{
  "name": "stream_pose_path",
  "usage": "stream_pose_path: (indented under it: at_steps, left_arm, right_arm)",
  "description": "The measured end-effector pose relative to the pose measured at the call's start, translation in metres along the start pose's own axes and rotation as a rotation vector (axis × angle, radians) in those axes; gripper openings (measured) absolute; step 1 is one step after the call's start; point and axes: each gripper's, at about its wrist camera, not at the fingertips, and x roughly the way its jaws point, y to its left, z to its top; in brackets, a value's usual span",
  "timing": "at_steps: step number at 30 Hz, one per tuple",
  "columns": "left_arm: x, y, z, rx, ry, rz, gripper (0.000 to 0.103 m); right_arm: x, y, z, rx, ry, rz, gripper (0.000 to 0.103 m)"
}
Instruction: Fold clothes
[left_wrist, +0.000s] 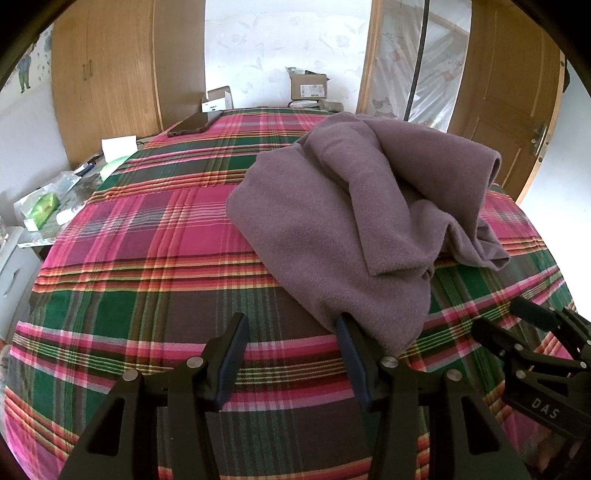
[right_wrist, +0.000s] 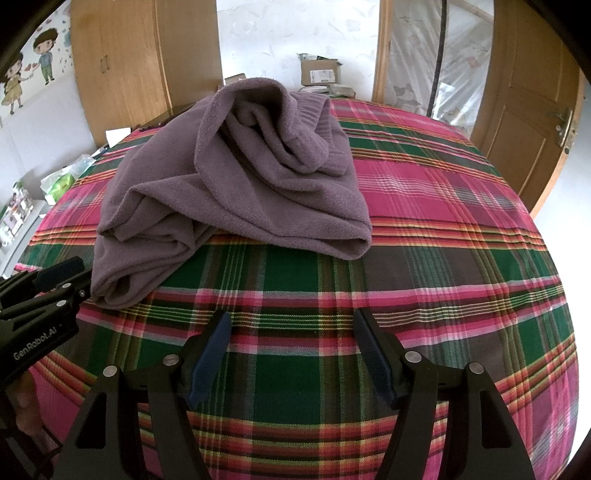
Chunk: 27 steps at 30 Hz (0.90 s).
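Note:
A mauve fleece garment (left_wrist: 373, 206) lies crumpled in a heap on the plaid cloth (left_wrist: 155, 258) of the table; it also shows in the right wrist view (right_wrist: 236, 177). My left gripper (left_wrist: 291, 328) is open, and its right finger touches the garment's near corner. My right gripper (right_wrist: 291, 325) is open and empty over bare plaid cloth (right_wrist: 443, 229), just in front of the garment. The right gripper also shows at the right edge of the left wrist view (left_wrist: 532, 325). The left gripper shows at the left edge of the right wrist view (right_wrist: 59, 280).
A dark phone (left_wrist: 195, 123) lies on the far left corner of the table. Cardboard boxes (left_wrist: 308, 86) stand beyond the far edge. Packets and papers (left_wrist: 48, 206) clutter a side surface on the left. A wooden wardrobe (left_wrist: 122, 74) and door (left_wrist: 517, 103) stand behind.

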Motion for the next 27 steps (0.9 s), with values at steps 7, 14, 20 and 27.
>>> stream_pose_path:
  at_steps: [7, 14, 20, 27]
  left_arm:
    - [-0.001, -0.001, 0.0, 0.01, 0.001, -0.001, 0.05]
    - [-0.002, 0.009, 0.004, -0.006, 0.025, -0.059, 0.05]
    - [-0.01, 0.014, 0.01, 0.002, 0.064, -0.094, 0.05]
    - [-0.05, -0.011, 0.027, 0.118, -0.044, -0.148, 0.05]
  right_arm:
    - [0.001, -0.001, 0.001, -0.001, 0.0, -0.001, 0.071]
    - [0.001, -0.001, 0.001, -0.001, 0.0, -0.002, 0.071]
    - [0.001, 0.0, 0.001, -0.001, 0.0, -0.002, 0.071]
    - [0.001, -0.001, 0.001, -0.001, 0.0, -0.001, 0.071]
